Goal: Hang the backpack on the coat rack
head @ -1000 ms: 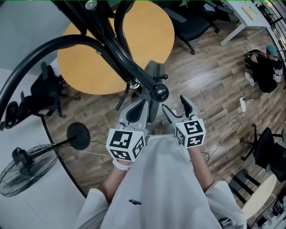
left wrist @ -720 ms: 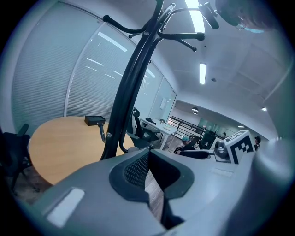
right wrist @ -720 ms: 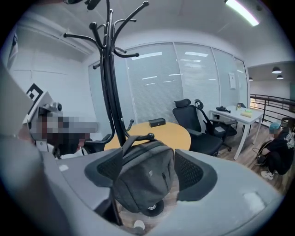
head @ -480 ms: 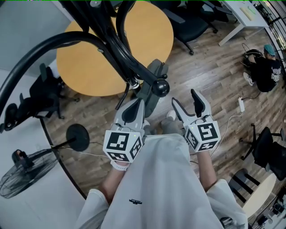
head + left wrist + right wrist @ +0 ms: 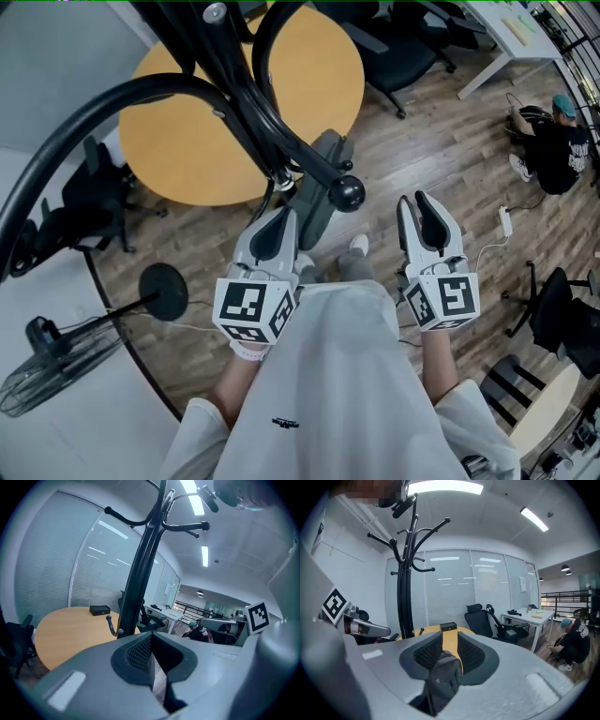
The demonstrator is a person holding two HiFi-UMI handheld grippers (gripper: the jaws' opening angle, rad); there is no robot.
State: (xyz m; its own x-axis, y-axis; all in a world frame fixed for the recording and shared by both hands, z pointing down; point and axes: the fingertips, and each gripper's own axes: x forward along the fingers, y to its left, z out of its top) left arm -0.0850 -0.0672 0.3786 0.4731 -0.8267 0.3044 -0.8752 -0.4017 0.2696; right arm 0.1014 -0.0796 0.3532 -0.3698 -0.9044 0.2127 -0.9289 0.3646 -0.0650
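Head view: the grey backpack (image 5: pixel 319 183) sits under a knobbed arm of the coat rack (image 5: pixel 272 131), farther off than both grippers. I cannot tell whether it hangs or stands. The left gripper (image 5: pixel 279 217) lies just beside its left edge. The right gripper (image 5: pixel 415 201) is well apart to its right. The print on the person's shirt (image 5: pixel 283 423) is too small to read

Left gripper view: the jaws are pressed together with nothing seen between them, and the rack's pole rises just beyond

Right gripper view: the jaws have just been closing and stand a narrow slit apart, with nothing pinched. The backpack (image 5: pixel 443 677) shows low through that gap, beyond the pads, with the round table (image 5: pixel 440 631) farther off. Its small badge is unreadable
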